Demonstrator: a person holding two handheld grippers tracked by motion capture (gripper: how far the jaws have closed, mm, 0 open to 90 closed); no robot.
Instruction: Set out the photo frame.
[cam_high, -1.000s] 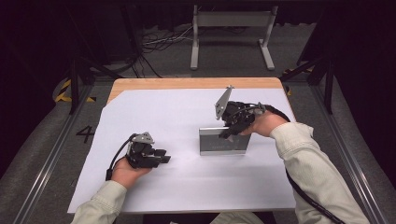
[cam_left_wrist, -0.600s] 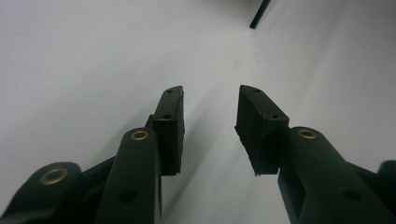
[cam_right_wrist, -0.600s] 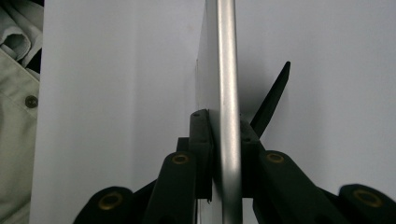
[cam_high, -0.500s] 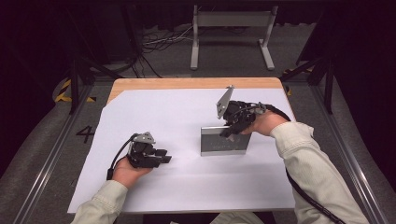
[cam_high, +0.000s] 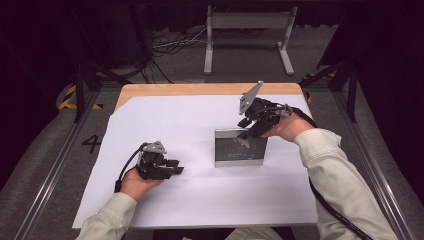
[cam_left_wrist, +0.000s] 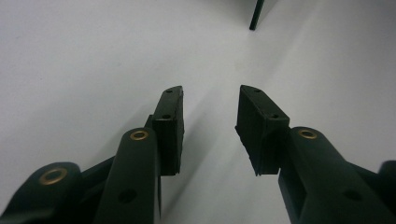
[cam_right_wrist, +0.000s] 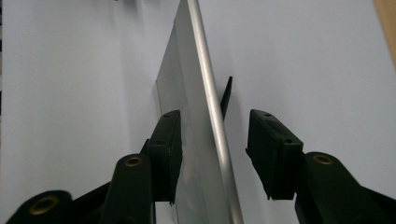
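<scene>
Compared with a second ago, the right gripper (cam_high: 246, 131) has just been opening its jaws: they now stand apart on either side of the silver picture frame (cam_high: 240, 148), whose top edge runs between them. In the right gripper view the frame (cam_right_wrist: 198, 140) passes close along the left pad, while a clear gap separates its metal edge from the right pad. The frame stands upright on the white sheet (cam_high: 190, 120), right of centre, in the same spot as in the earlier pictures, with a dark stand (cam_right_wrist: 226, 95) propping it from behind. The right hand reaches in from the right with the wrist raised, so the gripper tips downward onto the frame's upper right corner. The left gripper (cam_high: 172, 167) has not moved; it lies low over the sheet in the left hand, pointing toward the frame, its jaws wide with nothing between them, as the left gripper view (cam_left_wrist: 210, 128) confirms. A broad strip of bare white sheet lies between the left gripper and the frame, and more in front of the frame toward the person. The wooden table edge (cam_high: 200, 89) shows beyond the sheet's far side.
</scene>
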